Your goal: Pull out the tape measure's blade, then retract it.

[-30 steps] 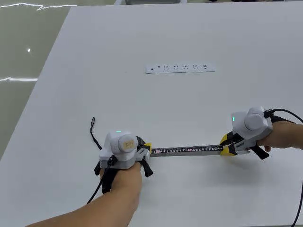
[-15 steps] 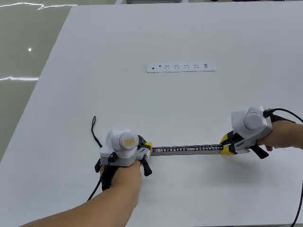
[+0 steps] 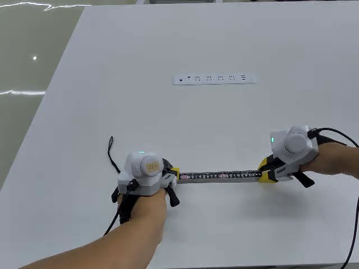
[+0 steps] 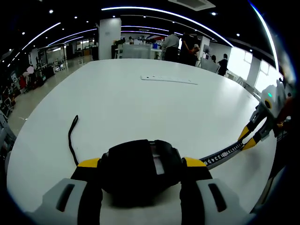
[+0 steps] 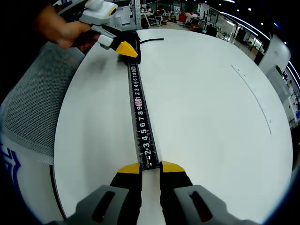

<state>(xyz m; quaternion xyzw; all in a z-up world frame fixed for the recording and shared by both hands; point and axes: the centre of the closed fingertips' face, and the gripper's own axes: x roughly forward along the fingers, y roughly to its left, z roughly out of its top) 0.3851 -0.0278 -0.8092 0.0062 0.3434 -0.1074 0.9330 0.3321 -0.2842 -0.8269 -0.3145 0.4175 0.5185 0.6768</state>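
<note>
The tape measure's black case (image 4: 140,180) is clamped between the yellow-tipped jaws of my left gripper (image 4: 140,162), which is shut on it near the table's front left (image 3: 173,178). The numbered blade (image 3: 219,176) runs flat over the table from the case to my right gripper (image 3: 265,172). In the right gripper view the jaws (image 5: 150,168) pinch the blade's end (image 5: 149,161), and the blade (image 5: 139,112) stretches away to the left gripper (image 5: 123,47). The case's black wrist strap (image 3: 111,154) trails on the table behind it.
A white power strip (image 3: 213,79) lies flat farther back on the white table (image 3: 235,123). The table's left edge (image 3: 42,112) borders a glossy floor. A black cable (image 3: 354,235) hangs off the right hand. People stand beyond the table's far end (image 4: 180,44).
The right gripper has edged slightly left toward the case, still pinching the blade end, so the exposed blade is a little shorter. The left gripper stays about where it was.
</note>
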